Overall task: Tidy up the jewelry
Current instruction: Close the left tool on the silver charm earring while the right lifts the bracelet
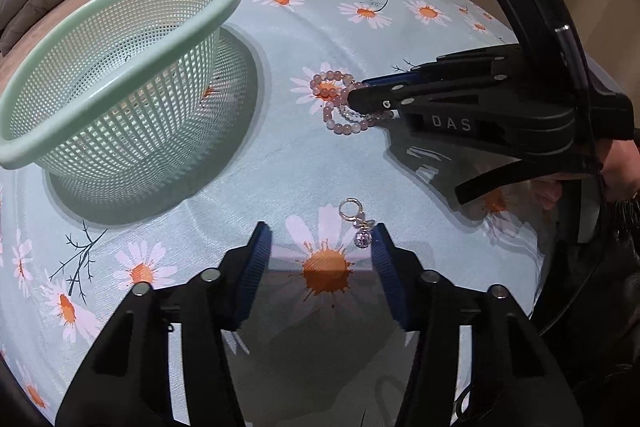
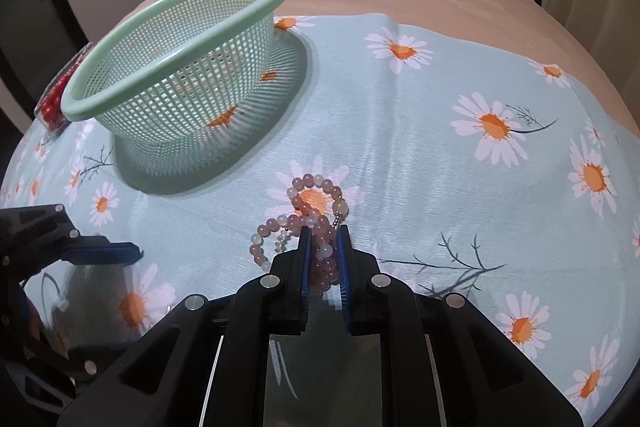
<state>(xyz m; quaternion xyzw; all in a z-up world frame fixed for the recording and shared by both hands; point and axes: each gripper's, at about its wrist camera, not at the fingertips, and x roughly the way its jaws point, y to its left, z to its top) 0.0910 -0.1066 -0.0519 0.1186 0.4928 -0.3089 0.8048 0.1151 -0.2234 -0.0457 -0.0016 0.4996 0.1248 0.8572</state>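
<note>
- Behind the pale green perforated plastic basket (image 2: 176, 67), a red beaded thing (image 2: 54, 99) is half hidden; I cannot make it out.
- My right claw (image 2: 323, 239) pinches the pink round-bead bracelet (image 2: 316, 203), its blue ribbed pads pressed on the beads; the strand's near part is covered by my fingers. The bracelet lies right of the basket, apart from it.
- My left claw (image 1: 320, 239) stands spread, pads clear of the small silver ring-and-crystal-ball charm (image 1: 358, 223), which lies on the cloth in front of the basket.
- The glossy light-blue daisy-print cloth (image 2: 420, 147) lies under everything.
- Raised letters "DAS" show on my right claw's black body.
</note>
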